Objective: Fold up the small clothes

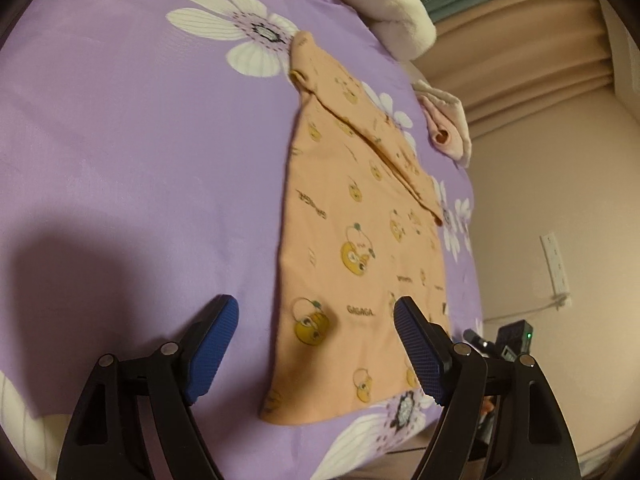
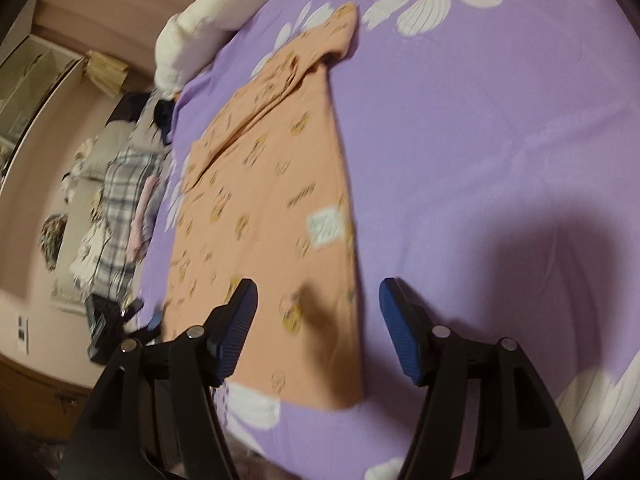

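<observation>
Orange child's top (image 1: 360,248), printed with yellow cartoon faces and the word GAGAGA; lies flat on the purple bedsheet (image 1: 140,140), which carries large white flowers; one sleeve (image 1: 384,136) is folded inward across the body of the top, its cuff lying toward the middle; a white label (image 2: 326,226) shows on the top in the right wrist view; the hem edge lies nearest both cameras.

Left gripper (image 1: 316,314): black frame, blue ribbed pads; fingers (image 1: 212,348) spread wide, holding nothing; it hangs above the hem end of the top, one finger over bare sheet beside the top, the other over the top's far side edge; its shadow falls on the sheet beside the top.

Right gripper (image 2: 318,296): same build; fingers (image 2: 400,332) spread wide, holding nothing; one finger over the top near the hem, the other over bare sheet just beside the top's edge; this view is blurred.

White fluffy blanket (image 1: 384,4): bunched beyond the collar end of the top, at the bed edge.

Pink folded cloth (image 1: 446,124): at the bed edge, near the folded sleeve.

Plaid cloth (image 2: 124,200): off the bed, well apart from the top.

Wall socket (image 1: 556,264): on the wall past the bed, with a cable hanging from it.
</observation>
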### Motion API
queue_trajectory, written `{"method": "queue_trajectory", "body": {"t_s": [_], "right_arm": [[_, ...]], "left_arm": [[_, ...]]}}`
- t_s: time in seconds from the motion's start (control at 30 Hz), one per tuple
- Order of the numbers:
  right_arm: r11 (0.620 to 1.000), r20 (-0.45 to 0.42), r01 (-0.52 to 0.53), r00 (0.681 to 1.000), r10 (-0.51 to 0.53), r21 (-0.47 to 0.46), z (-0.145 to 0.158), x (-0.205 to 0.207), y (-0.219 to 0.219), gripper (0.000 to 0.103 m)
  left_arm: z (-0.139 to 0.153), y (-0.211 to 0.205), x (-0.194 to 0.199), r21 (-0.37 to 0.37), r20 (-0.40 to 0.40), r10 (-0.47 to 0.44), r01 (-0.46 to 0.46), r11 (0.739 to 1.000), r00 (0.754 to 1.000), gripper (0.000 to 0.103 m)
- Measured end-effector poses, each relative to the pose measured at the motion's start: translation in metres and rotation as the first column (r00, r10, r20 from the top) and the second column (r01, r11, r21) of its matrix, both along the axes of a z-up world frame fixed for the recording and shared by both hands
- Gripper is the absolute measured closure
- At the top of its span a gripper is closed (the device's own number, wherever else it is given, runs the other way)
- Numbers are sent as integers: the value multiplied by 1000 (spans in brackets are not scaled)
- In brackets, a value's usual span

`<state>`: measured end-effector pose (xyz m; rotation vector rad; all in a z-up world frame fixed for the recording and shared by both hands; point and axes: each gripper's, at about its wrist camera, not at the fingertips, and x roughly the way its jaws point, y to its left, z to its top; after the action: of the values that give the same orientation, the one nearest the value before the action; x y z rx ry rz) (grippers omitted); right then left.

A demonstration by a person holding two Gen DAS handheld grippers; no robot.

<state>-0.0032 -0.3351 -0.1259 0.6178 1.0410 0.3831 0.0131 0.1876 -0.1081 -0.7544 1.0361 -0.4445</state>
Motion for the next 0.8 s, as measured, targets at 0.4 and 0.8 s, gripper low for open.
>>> {"method": "queue_trajectory", "body": {"t_s": [0.4, 0.8], "right_arm": [[995, 38, -62, 997, 59, 79, -8, 26, 35, 38], [987, 25, -112, 994, 110, 117, -13, 15, 36, 55]], "left_arm": [[-3, -44, 31, -50, 17, -106, 106, 993, 994, 24], [-4, -48, 3, -80, 29, -152, 154, 985, 988, 26]]}}
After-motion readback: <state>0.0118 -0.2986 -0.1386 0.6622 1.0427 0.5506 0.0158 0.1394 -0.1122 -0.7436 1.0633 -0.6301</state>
